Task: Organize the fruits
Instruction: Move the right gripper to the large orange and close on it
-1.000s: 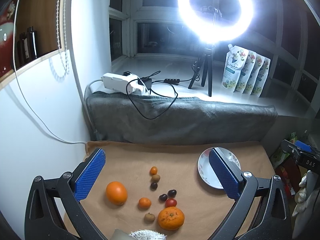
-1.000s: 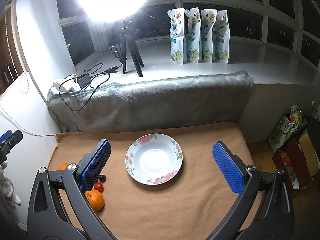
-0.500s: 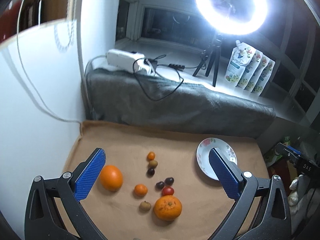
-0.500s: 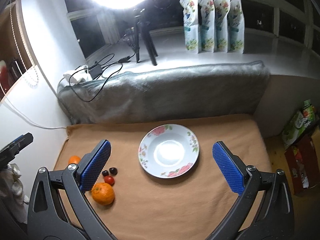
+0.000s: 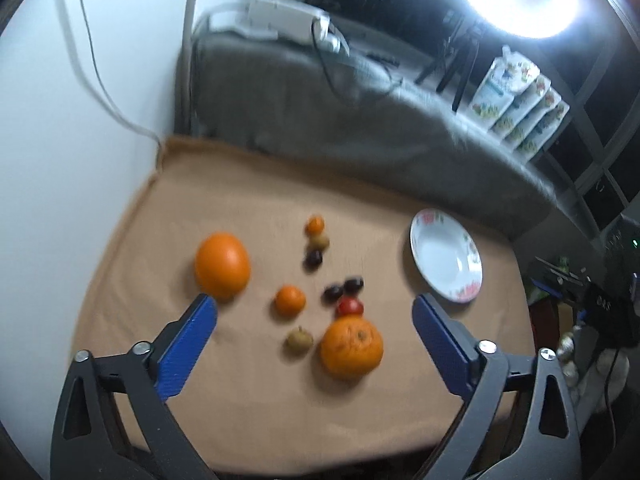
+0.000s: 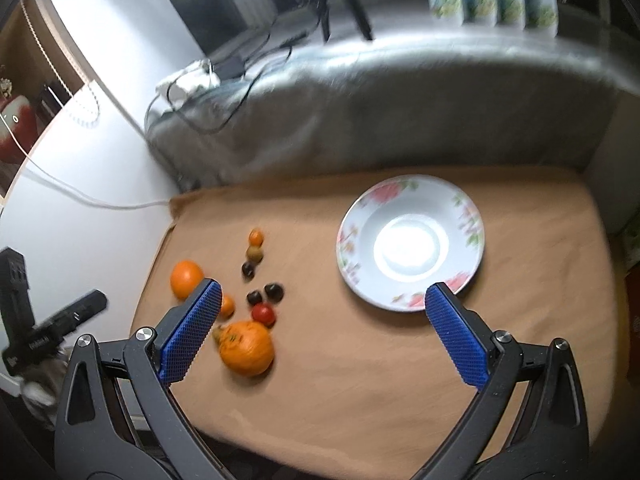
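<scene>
Fruit loose on the tan cloth [image 5: 248, 392], none yet on the plate [image 6: 468, 240]: a smooth orange [image 5: 222, 266] far left, a dimpled orange [image 5: 352, 347] nearest, a tangerine [image 5: 290, 301] between them, a red tomato [image 5: 349, 306] touching the dimpled one, two dark plums [image 5: 344, 288] just behind, a brown kiwi [image 5: 299, 340] beside, and further back a short line of three small pieces (orange, brown, dark). Plate empty, well to the right of the cluster. Left gripper [image 5: 316, 312] above the cluster, jaws just narrowing a little yet wide, nothing between the pads. Right gripper [image 6: 320, 300] likewise wide and holding nothing, straddling the gap between fruit and plate. Likely trouble: round fruit rolling off at a glancing pad, especially on soft cloth; the tomato knocked or squashed when going for its big neighbour; small plums slipping from broad pads; both views blurred, so aim may be off.
</scene>
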`<state>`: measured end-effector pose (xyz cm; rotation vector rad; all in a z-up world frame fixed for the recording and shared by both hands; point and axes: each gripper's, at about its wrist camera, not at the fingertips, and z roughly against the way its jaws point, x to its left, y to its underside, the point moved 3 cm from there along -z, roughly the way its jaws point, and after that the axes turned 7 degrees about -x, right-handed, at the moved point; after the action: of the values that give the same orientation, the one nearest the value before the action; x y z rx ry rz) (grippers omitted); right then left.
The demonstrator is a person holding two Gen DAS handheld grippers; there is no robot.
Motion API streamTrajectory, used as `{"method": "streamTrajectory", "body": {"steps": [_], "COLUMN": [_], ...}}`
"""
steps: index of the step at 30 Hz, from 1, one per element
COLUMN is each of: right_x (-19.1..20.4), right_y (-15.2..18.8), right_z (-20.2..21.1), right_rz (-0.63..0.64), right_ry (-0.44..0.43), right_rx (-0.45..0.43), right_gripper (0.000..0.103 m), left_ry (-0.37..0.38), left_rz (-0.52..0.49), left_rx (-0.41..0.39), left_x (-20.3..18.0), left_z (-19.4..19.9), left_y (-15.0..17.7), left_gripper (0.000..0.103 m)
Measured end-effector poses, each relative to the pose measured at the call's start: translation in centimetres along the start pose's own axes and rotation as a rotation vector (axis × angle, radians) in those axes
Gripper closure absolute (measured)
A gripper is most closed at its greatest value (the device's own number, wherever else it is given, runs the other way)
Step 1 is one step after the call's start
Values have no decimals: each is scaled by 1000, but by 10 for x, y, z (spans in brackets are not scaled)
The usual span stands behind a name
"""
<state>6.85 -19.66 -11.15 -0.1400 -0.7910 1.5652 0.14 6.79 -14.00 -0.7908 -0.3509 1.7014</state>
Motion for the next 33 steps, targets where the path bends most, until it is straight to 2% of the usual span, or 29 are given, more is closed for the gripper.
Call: {"method": "streamTrajectory", "body": {"steps": [6, 11, 13, 18, 22, 25, 28, 33], "right_x": [10, 21, 25, 37, 44, 49, 54, 61], "right_y": [16, 33, 40, 55, 65, 73, 77, 83], "right_z": [-32, -54, -62, -86, -105, -117, -126, -136], "right_rz": [-7, -2, -5, -1, 4, 4, 16, 30], "right_ry": [-59, -108, -124, -160, -180, -197, -200, -215], "right_rx": [103, 180, 210, 274, 330, 373, 392, 426], "right_gripper": [0, 0, 0, 0, 0, 5, 5, 7], "left_ry": [65, 109, 124, 155, 171, 173, 162, 137], "left_rz": [55, 60, 60, 82, 76, 63, 37, -20], "left_rx": [103, 170, 198, 253, 283, 299, 307, 297], "left_x": [5, 1, -1, -4, -7, -11, -16, -24], "left_z": [-21, -38, -45, -60, -71, -78, -83, -91], "left_y": [32, 51, 57, 70, 75, 79, 82, 81], "left_gripper": [15, 18, 23, 24, 28, 31, 32, 38]}}
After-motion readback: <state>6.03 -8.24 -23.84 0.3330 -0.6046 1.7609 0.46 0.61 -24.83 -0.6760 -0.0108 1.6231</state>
